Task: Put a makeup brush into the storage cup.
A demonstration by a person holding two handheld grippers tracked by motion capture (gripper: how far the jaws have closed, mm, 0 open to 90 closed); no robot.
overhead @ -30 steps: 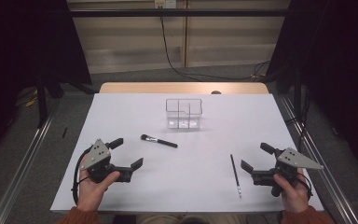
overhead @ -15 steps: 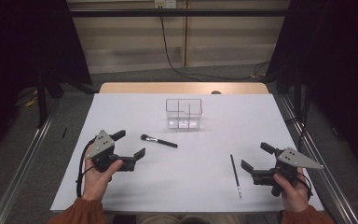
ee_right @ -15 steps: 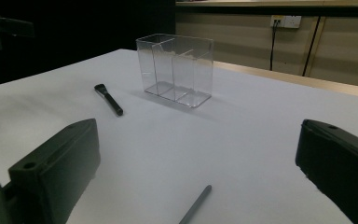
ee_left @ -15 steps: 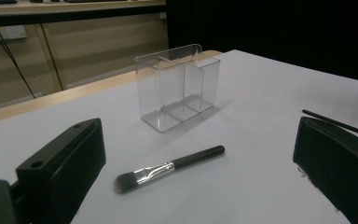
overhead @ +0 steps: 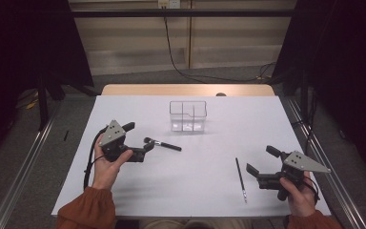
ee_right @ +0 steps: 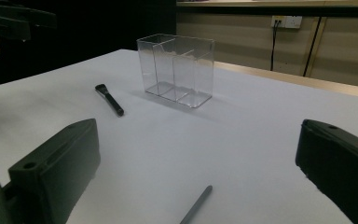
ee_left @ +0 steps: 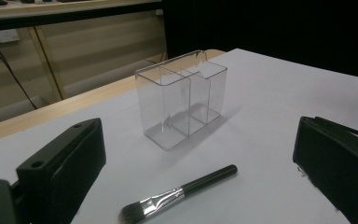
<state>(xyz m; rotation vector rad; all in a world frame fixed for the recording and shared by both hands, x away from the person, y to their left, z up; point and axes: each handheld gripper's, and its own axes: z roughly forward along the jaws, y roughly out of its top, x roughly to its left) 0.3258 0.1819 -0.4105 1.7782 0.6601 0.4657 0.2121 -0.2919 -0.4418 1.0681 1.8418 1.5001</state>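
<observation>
The left gripper (overhead: 134, 140) hangs just above the white table sheet (overhead: 209, 186) at the left side, its two black jaws spread wide apart and holding nothing. The makeup brush (overhead: 162, 144) lies flat on the sheet directly in front of it, with the bristle end nearest the gripper and the black handle pointing away to the right; in the high view one jaw tip sits right at the bristles, though contact cannot be told. In the left gripper view the makeup brush (ee_left: 179, 192) lies low between the two jaws, its dark bristles, silver ferrule and black handle all clear of both pads. Beyond the brush stands the clear organizer box (overhead: 188, 115), upright near the middle far part of the sheet, with inner walls dividing it into compartments that hold nothing; the same box (ee_left: 182, 96) shows past the brush in the left gripper view. The right gripper (overhead: 263, 163) is held low over the right side of the sheet, well apart from the brush, with its jaws also open and nothing between them. A thin dark pencil (overhead: 240, 179) lies flat just to the left of that gripper, running roughly toward and away from the person. In the right gripper view the pencil's end (ee_right: 195, 206) shows between the open jaws near the bottom edge.
</observation>
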